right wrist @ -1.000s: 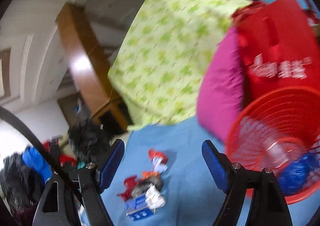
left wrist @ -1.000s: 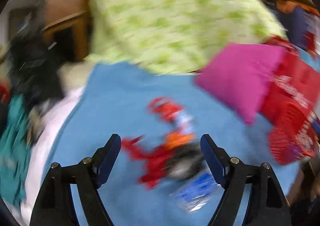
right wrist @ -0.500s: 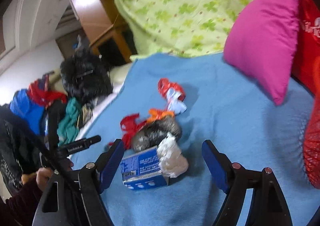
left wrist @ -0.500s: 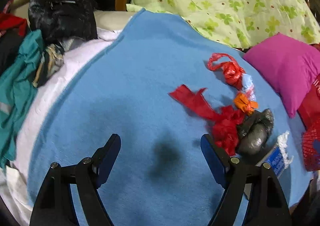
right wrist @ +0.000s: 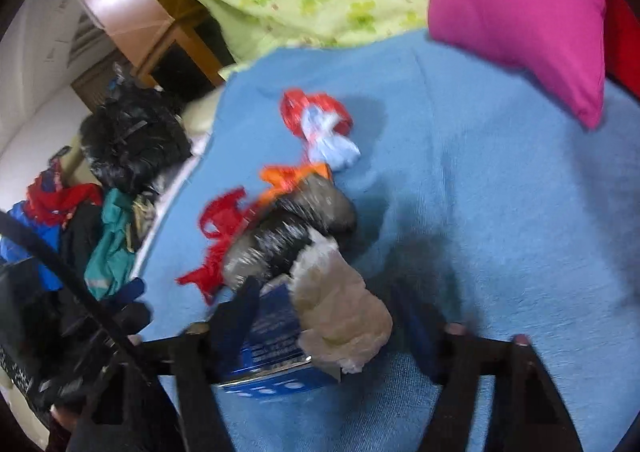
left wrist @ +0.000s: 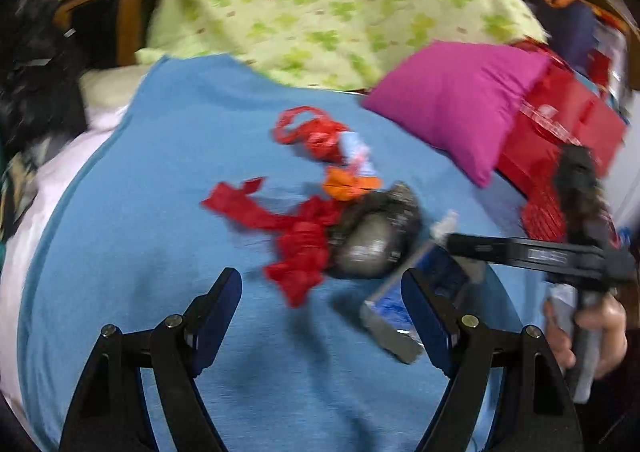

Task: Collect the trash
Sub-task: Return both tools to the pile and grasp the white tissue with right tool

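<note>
Closing around the blue cardboard box [right wrist: 276, 348] and crumpled white tissue wad [right wrist: 340, 316] at the near end of the trash pile on the blue blanket [right wrist: 480, 211], the right gripper [right wrist: 324, 332], jaws just narrowed but not visibly pinching, should bite squarely across both before lifting, while the left gripper [left wrist: 320, 304] hangs wide open and empty nearby.

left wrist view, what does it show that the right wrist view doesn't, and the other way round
Only the left wrist view: the red basket, a red bag, the open left gripper, and a hand holding the right gripper from the side.

Only the right wrist view: a pile of clothes beside the bed, and the right gripper straddling the blue box and white wad; its jaws have just been closing.

Both: blue blanket, red scraps, grey bag, pink pillow, green sheet.
</note>
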Tool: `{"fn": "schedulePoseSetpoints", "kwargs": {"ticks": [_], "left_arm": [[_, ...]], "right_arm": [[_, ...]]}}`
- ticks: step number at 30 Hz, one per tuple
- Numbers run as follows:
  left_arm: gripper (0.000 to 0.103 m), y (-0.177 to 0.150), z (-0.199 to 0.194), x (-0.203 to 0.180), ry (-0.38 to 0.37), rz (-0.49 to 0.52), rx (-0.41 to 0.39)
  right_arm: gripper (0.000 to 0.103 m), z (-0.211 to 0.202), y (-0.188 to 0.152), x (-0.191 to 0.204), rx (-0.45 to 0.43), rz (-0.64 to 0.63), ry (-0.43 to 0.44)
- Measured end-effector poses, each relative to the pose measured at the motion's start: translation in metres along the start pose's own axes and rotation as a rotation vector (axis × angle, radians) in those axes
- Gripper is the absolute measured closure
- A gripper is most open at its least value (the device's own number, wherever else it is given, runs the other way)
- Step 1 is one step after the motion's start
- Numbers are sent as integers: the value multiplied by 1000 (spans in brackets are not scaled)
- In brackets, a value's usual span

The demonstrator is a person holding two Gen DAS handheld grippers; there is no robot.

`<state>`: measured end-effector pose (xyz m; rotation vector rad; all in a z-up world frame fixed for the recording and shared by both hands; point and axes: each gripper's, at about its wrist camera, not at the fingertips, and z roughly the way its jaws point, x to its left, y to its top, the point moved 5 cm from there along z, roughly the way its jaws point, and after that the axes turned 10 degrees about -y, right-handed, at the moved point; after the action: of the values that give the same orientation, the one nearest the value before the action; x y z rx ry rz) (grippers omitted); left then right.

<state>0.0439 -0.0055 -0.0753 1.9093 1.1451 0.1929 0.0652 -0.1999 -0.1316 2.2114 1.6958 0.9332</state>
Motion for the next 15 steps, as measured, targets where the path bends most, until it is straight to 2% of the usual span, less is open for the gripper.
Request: {"fn": "schedulePoseSetpoints", "kwargs": {"ticks": [2, 5, 9, 15], "left_arm": [[21, -1, 4, -10, -15, 34, 8], [19, -1, 15, -19, -15, 62, 27], [17, -4, 31, -29, -37, 70, 62], [16, -13, 54, -43, -15, 116, 124]], "right_arm": [[52, 7, 0, -7, 25, 46, 5], [64, 0, 4, -12, 0, 59, 9], [65, -13, 6, -22, -33, 66, -2], [65, -25, 8, -42, -59, 103, -37]]}}
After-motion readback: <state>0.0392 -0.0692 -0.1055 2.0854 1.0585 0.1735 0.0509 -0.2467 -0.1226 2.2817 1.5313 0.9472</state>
